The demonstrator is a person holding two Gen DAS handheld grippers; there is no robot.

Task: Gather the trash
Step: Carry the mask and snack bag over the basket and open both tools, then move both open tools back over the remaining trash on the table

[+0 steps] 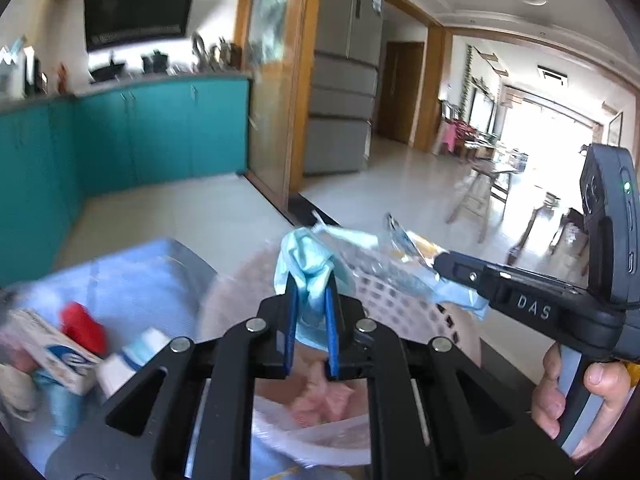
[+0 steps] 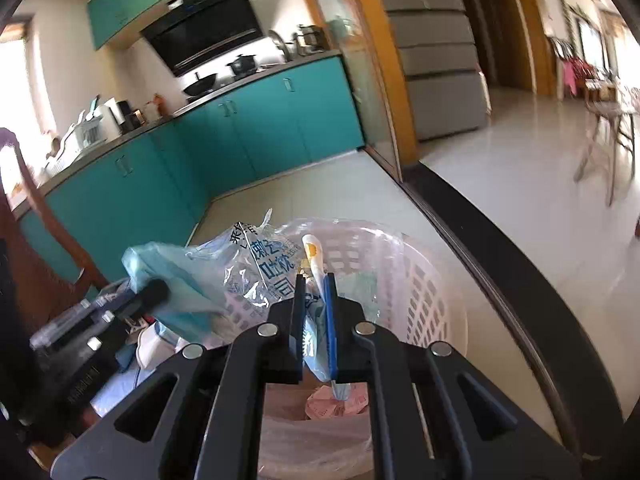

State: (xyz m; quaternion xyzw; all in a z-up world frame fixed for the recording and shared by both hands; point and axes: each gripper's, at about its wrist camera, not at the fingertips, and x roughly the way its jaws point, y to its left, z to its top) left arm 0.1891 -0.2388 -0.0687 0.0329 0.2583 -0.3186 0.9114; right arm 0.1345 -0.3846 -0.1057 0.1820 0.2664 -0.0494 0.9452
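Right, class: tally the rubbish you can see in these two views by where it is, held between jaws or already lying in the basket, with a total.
Held between jaws: 2, the light blue bag and the clear printed wrapper
Lying in the pink basket: 1, a crumpled pink wrapper
Total: 3

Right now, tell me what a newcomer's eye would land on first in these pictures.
First, the crumpled plastic wrapper stretched between the two grippers: the left gripper pinches its pale blue end, the right gripper its printed end. Right beneath it sits the pink slatted basket, lined with a clear bag. Behind, teal kitchen cabinets fill the wall.
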